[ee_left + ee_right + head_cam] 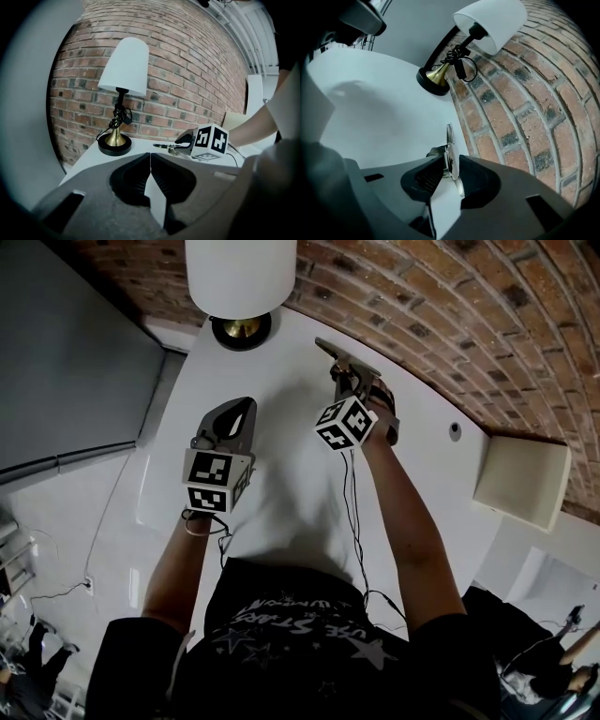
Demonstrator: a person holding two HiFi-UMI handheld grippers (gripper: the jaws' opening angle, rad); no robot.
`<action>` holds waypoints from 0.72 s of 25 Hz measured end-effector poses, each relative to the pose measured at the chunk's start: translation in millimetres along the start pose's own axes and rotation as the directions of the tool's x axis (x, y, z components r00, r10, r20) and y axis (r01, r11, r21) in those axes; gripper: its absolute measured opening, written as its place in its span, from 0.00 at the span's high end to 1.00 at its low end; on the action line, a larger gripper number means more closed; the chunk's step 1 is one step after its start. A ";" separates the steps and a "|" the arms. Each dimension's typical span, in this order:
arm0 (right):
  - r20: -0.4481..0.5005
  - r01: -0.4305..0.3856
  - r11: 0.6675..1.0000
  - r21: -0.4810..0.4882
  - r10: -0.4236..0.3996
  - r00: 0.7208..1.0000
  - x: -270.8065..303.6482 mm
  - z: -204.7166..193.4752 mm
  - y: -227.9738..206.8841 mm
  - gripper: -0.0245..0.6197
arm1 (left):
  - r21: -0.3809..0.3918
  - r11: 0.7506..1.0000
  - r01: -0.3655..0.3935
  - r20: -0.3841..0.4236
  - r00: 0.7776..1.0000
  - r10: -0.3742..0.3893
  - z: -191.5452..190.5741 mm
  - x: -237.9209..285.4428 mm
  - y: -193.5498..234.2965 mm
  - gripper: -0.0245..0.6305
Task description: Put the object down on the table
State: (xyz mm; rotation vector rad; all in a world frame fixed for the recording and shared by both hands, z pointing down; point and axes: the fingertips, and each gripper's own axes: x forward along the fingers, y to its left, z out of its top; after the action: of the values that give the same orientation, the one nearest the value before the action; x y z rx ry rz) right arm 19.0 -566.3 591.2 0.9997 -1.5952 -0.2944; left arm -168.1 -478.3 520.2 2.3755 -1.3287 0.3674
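A thin flat metal object (339,354) with a toothed edge sticks out forward from my right gripper (354,381) over the far part of the white table (281,474). In the right gripper view it stands on edge between the jaws, as the metal object (450,140), and my right gripper (451,166) is shut on it. From the left gripper view the metal object (164,146) lies level, close above the tabletop; whether it touches I cannot tell. My left gripper (246,407) hangs left of it, and my left gripper (150,157) is shut on nothing.
A lamp (241,277) with a white shade and a brass-and-black base (241,330) stands at the table's far end, against a brick wall (450,306). A beige chair (520,479) is at the right. A small round hole (455,430) sits near the table's right edge.
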 end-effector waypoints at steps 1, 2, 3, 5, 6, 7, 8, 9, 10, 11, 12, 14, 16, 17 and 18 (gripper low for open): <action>-0.002 0.008 1.000 -0.015 -0.008 1.000 1.3 0.9 -0.5 0.81 | -0.007 1.000 -0.001 -0.004 1.000 0.001 -2.0 -0.8 0.1 0.93; -0.002 0.016 1.000 -0.027 -0.016 1.000 2.6 2.2 -1.0 0.85 | -0.014 1.000 -0.001 -0.008 1.000 0.001 -3.5 -1.4 0.1 0.93; -0.001 0.024 0.999 -0.035 -0.024 1.000 3.7 3.4 -1.8 0.90 | -0.016 1.000 -0.002 -0.012 1.000 0.001 -4.4 -1.8 0.0 0.93; -0.003 0.043 0.997 -0.063 -0.044 0.999 4.9 4.8 -4.1 0.91 | -0.007 1.000 0.000 -0.014 1.000 0.000 -4.7 -1.9 -1.3 0.93; -0.001 0.054 0.995 -0.081 -0.055 0.999 4.5 5.4 -5.9 0.92 | -0.001 1.000 0.001 -0.014 1.000 -0.001 -4.5 -2.2 -2.5 0.93; 0.005 0.062 0.994 -0.093 -0.062 0.998 3.1 6.6 -7.8 0.94 | 0.005 1.000 0.002 -0.014 1.000 -0.002 -4.4 -3.0 -3.8 0.93; 0.012 0.062 0.993 -0.098 -0.061 0.998 1.0 8.3 -9.2 0.95 | 0.009 1.000 0.004 -0.013 1.000 -0.004 -4.2 -4.2 -5.0 0.93; 0.019 0.056 0.994 -0.093 -0.055 0.998 -1.6 10.0 -10.3 0.94 | 0.012 1.000 0.004 -0.013 1.000 -0.004 -3.9 -5.5 -6.1 0.93; 0.026 0.051 0.995 -0.084 -0.049 0.998 -4.9 11.5 -11.5 0.95 | 0.014 1.000 0.004 -0.011 1.000 -0.004 -3.4 -7.1 -7.3 0.93; 0.034 0.051 0.996 -0.075 -0.048 0.998 -8.8 12.5 -13.0 0.95 | 0.016 1.000 0.004 -0.009 1.000 -0.004 -2.6 -8.8 -8.9 0.93; 0.040 0.054 0.996 -0.069 -0.051 0.998 -13.5 13.0 -14.6 0.95 | 0.018 1.000 0.003 -0.006 1.000 -0.003 -1.6 -10.9 -10.7 0.93; 0.054 0.060 0.996 -0.059 -0.057 0.997 -24.7 13.3 -17.2 0.95 | 0.023 1.000 -0.003 0.003 1.000 0.003 1.5 -16.6 -14.1 0.93; 0.070 0.066 0.996 -0.054 -0.062 0.996 -38.0 14.2 -19.7 0.95 | 0.027 1.000 -0.013 0.014 1.000 0.013 6.5 -24.0 -16.5 0.93; 0.079 0.072 0.996 -0.054 -0.067 0.995 -45.3 14.7 -21.4 0.95 | 0.029 0.999 -0.018 0.021 1.000 0.018 9.6 -28.1 -17.9 0.93; 0.089 0.077 0.996 -0.054 -0.072 0.993 -53.0 15.0 -23.1 0.95 | 0.032 0.999 -0.024 0.027 0.999 0.023 12.9 -32.6 -19.9 0.93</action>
State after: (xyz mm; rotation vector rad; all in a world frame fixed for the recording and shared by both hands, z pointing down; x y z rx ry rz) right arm 13.6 -546.4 535.2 1.0154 -1.6206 -0.4384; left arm -167.4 -450.3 491.3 2.4006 -1.3739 0.3675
